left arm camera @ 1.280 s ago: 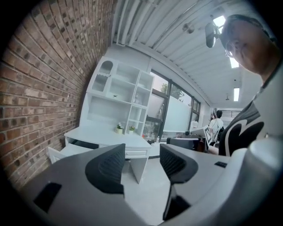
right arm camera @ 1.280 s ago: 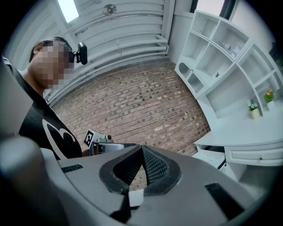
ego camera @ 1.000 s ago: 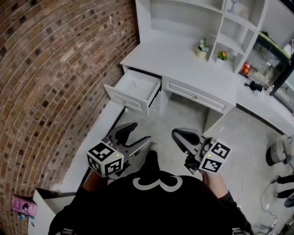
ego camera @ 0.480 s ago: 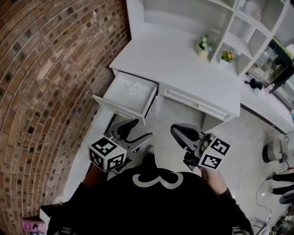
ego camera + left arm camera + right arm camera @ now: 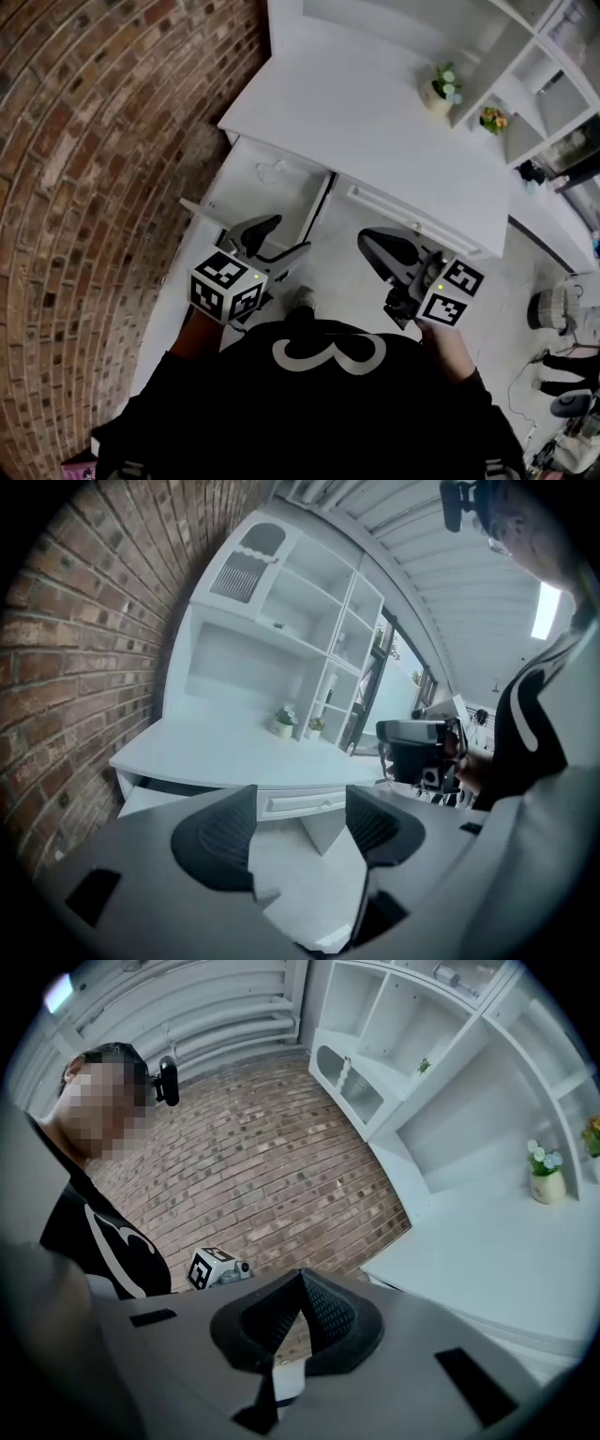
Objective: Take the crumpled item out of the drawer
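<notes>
The white drawer (image 5: 246,192) at the desk's left end stands pulled open. A small crumpled white item (image 5: 272,171) lies inside it near the back. My left gripper (image 5: 292,236) hovers just below the drawer front, open, with nothing between its jaws. In the left gripper view, the left gripper (image 5: 300,825) points at the desk, with the drawer (image 5: 145,797) at lower left; the crumpled item is hidden there. My right gripper (image 5: 377,246) is held to the right under the desk edge, its jaws closed together. In the right gripper view, the right gripper (image 5: 300,1283) faces the brick wall and is shut on nothing.
A brick wall (image 5: 103,141) runs along the left, close to the drawer. The white desk top (image 5: 375,131) carries two small potted plants (image 5: 441,89) (image 5: 494,119) by the shelves. A closed drawer (image 5: 403,220) sits right of the open one. A person's dark shirt (image 5: 319,403) fills the bottom.
The view has moved closer over the desk, and the open drawer now lies nearer both grippers. Both grippers keep the same jaw state and hold nothing.
</notes>
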Demonstrator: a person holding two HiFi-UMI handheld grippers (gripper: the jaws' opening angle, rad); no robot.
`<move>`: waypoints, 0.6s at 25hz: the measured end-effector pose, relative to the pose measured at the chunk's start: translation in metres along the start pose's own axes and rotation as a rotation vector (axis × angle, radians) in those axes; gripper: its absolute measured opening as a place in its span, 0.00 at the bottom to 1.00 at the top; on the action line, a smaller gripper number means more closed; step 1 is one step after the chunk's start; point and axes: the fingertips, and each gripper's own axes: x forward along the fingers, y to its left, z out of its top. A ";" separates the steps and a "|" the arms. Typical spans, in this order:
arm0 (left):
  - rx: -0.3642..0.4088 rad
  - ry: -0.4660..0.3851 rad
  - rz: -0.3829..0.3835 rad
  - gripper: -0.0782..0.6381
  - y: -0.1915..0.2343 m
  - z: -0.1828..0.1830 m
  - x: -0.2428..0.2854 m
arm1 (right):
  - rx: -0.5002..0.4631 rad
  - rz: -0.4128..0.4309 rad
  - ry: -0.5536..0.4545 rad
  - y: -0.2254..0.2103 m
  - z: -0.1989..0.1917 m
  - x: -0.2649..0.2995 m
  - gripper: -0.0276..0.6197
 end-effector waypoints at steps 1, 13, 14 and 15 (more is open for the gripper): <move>0.011 0.009 0.009 0.50 0.010 0.001 0.004 | 0.000 -0.001 0.004 -0.006 0.002 0.006 0.06; -0.024 0.078 -0.002 0.50 0.072 -0.003 0.043 | 0.033 -0.013 -0.009 -0.038 0.005 0.026 0.06; -0.016 0.086 0.004 0.50 0.077 -0.003 0.047 | 0.038 -0.017 -0.011 -0.041 0.005 0.025 0.06; -0.006 0.096 0.009 0.50 0.081 -0.004 0.050 | 0.044 -0.019 -0.013 -0.044 0.005 0.024 0.06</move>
